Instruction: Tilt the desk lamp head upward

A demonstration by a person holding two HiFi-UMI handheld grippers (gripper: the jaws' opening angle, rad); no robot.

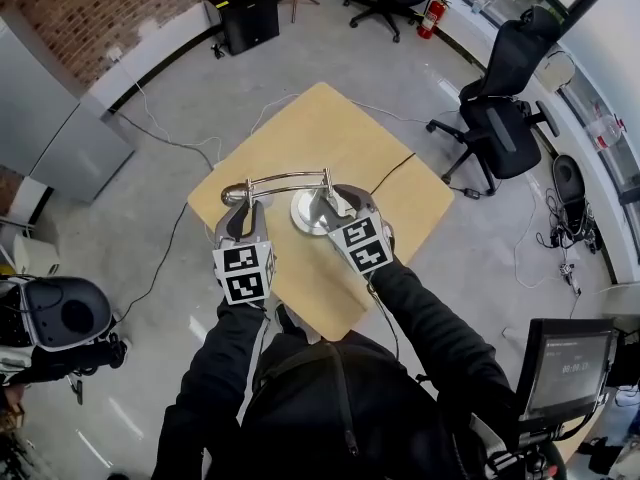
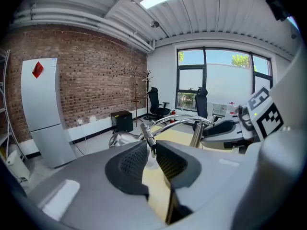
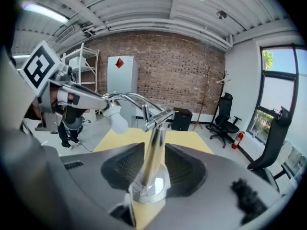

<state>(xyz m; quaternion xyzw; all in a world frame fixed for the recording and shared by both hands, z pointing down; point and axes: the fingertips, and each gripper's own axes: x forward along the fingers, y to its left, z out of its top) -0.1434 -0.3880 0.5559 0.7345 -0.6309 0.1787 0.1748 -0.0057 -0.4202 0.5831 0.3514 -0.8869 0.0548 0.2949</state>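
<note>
**Chrome lamp, held at two places**

Polished chrome desk lamp (image 1: pixel 290 181), standing on the yellow surface (image 1: pixel 330 128), directly in front of the left gripper (image 2: pixel 152 150) and the right gripper (image 3: pixel 152 169). Probably stiff everywhere except at its joints, heavy at the round base (image 1: pixel 303 216) and light toward the lamp head (image 1: pixel 235 194). Smooth metal, so likely to slip between the pads. Bare bulb (image 3: pixel 116 121) looks fragile; better not to touch it.

Left gripper closed on the thin arm rod (image 2: pixel 147 139), with the lamp head just beyond its tips and a little to the left. Seems a good place to hold: far from the joint, so little force needed for tilting upward.

Right gripper clamped on the upright post (image 3: pixel 152 152), with the base just below its tips. Should keep the lamp from tipping or sliding.

Black cable (image 1: pixel 395 168) running off the surface beyond the right gripper, apparently slack.
</note>
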